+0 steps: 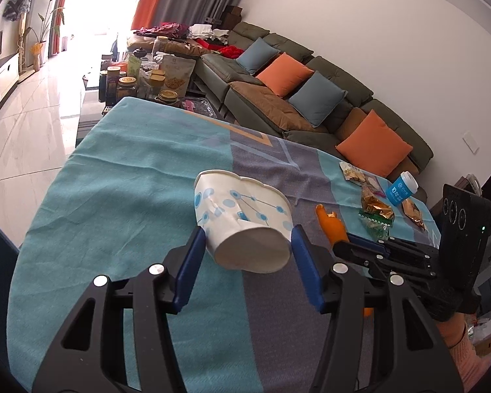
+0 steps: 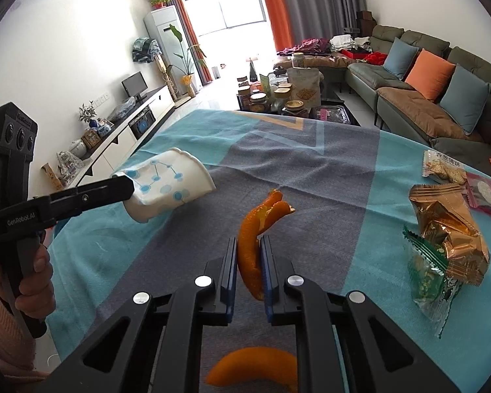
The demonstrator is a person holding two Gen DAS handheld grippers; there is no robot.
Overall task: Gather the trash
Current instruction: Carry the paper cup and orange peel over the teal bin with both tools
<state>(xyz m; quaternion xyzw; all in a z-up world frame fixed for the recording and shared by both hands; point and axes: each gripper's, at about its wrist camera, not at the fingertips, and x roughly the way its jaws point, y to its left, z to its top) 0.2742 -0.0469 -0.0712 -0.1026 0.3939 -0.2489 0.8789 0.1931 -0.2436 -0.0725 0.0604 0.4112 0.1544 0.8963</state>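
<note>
My left gripper (image 1: 247, 234) is shut on a crumpled white paper cup with blue dots (image 1: 242, 213), held on its side above the table; the cup also shows in the right wrist view (image 2: 167, 183). My right gripper (image 2: 248, 245) is shut on a strip of orange peel (image 2: 255, 229), lifted over the cloth; the peel shows in the left wrist view (image 1: 334, 226). Another piece of orange peel (image 2: 255, 370) lies below the right gripper. Gold and green snack wrappers (image 2: 448, 239) lie at the right.
The table has a teal and grey cloth (image 2: 311, 170). A cracker packet (image 2: 442, 167) and a pink packet (image 2: 484, 193) lie at the far right. A small blue and white cup (image 1: 402, 188) stands near the table's far edge. A sofa (image 1: 311, 98) and a cluttered coffee table (image 2: 291, 98) lie beyond.
</note>
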